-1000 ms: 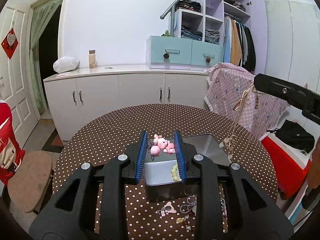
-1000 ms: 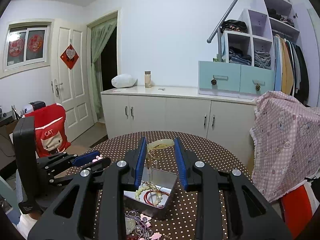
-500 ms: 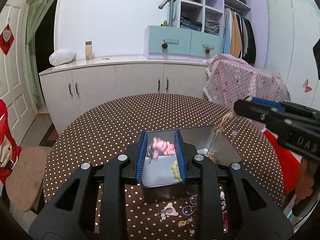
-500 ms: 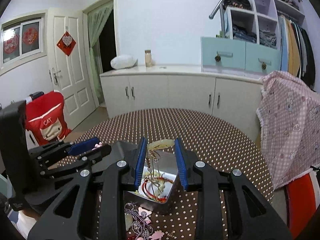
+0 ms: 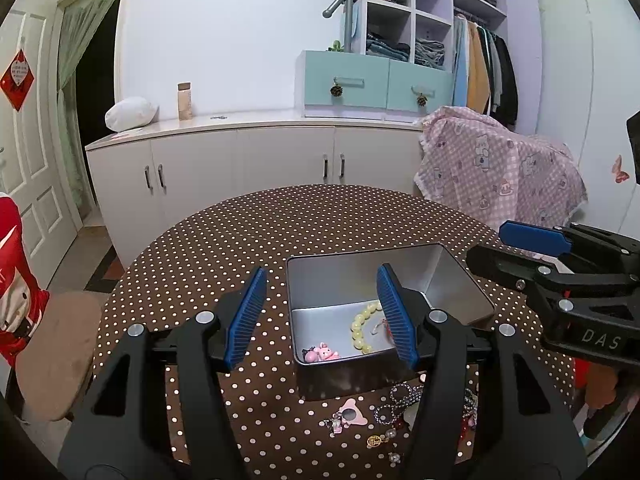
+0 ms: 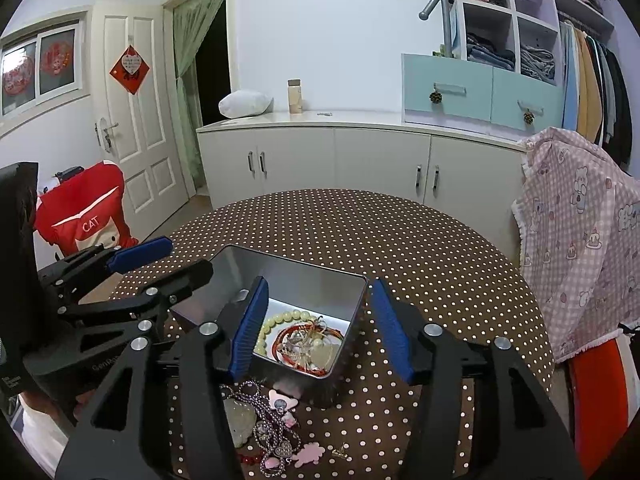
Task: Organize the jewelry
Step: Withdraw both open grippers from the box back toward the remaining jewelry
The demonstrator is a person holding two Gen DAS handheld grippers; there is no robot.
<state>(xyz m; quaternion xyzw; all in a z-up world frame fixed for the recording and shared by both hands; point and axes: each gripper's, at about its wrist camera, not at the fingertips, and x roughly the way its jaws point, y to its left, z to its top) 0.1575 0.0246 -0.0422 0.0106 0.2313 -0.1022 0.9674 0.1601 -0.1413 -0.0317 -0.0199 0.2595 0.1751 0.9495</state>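
Both grippers hang above the metal tin [image 5: 316,380] on the dotted table [image 5: 280,232].

Left gripper [image 5: 322,316]: jaws wide apart, nothing between them. The tin's left half lies straight ahead and below its fingers. Inside, under the gap: pink charm [image 5: 322,353] at the near wall, yellow bead bracelet [image 5: 360,330] toward the right finger.

Right gripper [image 6: 322,326]: jaws also wide apart, empty. Directly below and between its fingers the tin [image 6: 304,280] holds the bracelet [image 6: 276,322], a red cord loop [image 6: 280,344] and a tangle of pale chain [image 6: 308,340] piled on it.

Step in hand, as I read it: release into the tin, both hands. Items lie at rest inside; neither gripper carries anything.

Left to do: a loose pile [image 6: 260,420] on the table just in front of the tin's near wall, under the right gripper's body and between its arms. It shows a ball chain, heart pendants, pink flat charms and a pale green stone piece. In the left view the same pile [image 5: 384,412] sits below and right of the left gripper's right finger, partly hidden by it.

Next move, judged: draw a gripper back and down toward the pile, pick a single piece and close on it. Chains look interlaced, so one pull may drag neighbours; the pink flat charms at the pile's edge look the easiest to isolate. They lie flat, so the fingers need a low, nearly table-level approach.
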